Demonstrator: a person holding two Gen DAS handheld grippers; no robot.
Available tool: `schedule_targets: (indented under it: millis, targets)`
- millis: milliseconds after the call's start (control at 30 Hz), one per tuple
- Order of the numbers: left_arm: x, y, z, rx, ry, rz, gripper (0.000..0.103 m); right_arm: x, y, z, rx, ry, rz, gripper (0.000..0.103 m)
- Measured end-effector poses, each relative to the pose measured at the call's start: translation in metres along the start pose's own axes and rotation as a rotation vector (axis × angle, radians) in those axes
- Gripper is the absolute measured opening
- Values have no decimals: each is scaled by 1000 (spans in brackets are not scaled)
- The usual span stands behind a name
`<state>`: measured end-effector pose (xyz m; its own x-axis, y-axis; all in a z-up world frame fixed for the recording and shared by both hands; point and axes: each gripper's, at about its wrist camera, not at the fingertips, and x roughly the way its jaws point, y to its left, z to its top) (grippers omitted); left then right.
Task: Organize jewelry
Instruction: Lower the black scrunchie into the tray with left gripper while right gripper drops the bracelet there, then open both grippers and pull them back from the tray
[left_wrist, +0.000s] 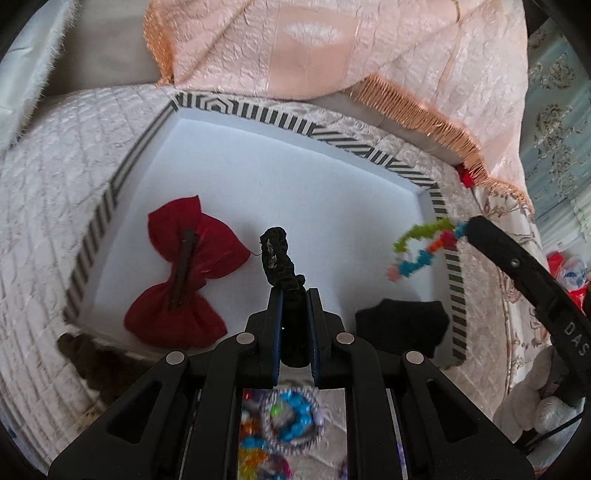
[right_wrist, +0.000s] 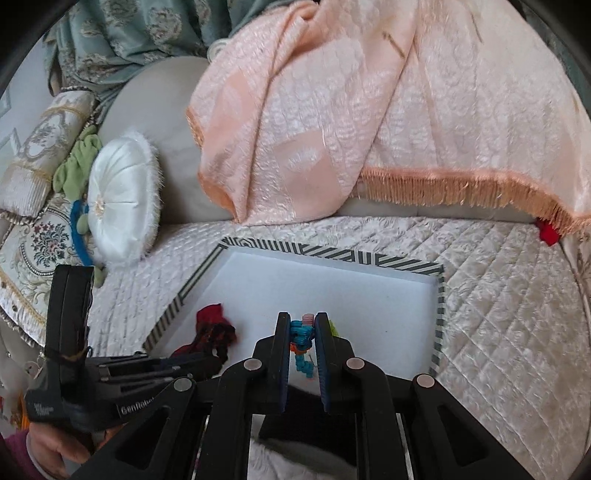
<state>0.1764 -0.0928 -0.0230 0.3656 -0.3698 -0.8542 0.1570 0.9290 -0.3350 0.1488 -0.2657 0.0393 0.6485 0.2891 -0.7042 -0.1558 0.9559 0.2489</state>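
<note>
Both jaws are clamped: my left gripper (left_wrist: 295, 295) holds a black scrunchie (left_wrist: 277, 258), my right gripper (right_wrist: 302, 325) a bead bracelet (right_wrist: 302, 338) — both above the striped tray (left_wrist: 373, 153). I judge placing comes next — lower, then release.

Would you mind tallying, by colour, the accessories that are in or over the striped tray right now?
Red: 1, the red bow lying in the tray.
Black: 2, the black scrunchie in the left gripper and a black item at the tray's near corner.
Multicoloured: 1, the beaded bracelet in the right gripper.
Total: 4.
</note>
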Motion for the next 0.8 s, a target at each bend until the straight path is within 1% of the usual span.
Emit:
schedule_targets:
  millis: [100, 167, 267, 433, 467, 533, 567, 600, 633, 733, 800]
  targets:
    - [12, -1, 1, 3, 17, 14, 11, 17, -11, -4, 21, 31, -12, 12]
    - [18, -1, 1, 10, 22, 22, 11, 26, -22, -10, 37, 51, -39, 12]
    - [26, -1, 1, 9, 33, 26, 11, 32, -35, -17, 54, 71, -82, 12]
    - [33, -2, -1, 10, 42, 40, 12, 39, -45, -25, 53, 111, -116, 12]
    - [33, -2, -1, 11, 43, 41, 16, 40, -47, -27, 55, 114, -120, 12]
    - [31, -4, -1, 20, 35, 46, 33, 40, -51, -30, 69, 116, -125, 15]
    - [29, -4, -2, 21, 30, 50, 47, 40, -52, -32, 77, 116, -127, 27]
    - [26, -4, -3, 21, 21, 51, 50, 37, -54, -34, 91, 110, -121, 35]
    - [24, -4, -3, 20, 19, 51, 50, 35, -54, -35, 99, 103, -110, 41]
    - [16, -4, -7, 19, 13, 54, 50, 27, -49, -38, 88, 97, -108, 41]
    - [7, -7, -11, 33, -7, 73, 50, 19, -43, -41, 81, 86, -103, 41]
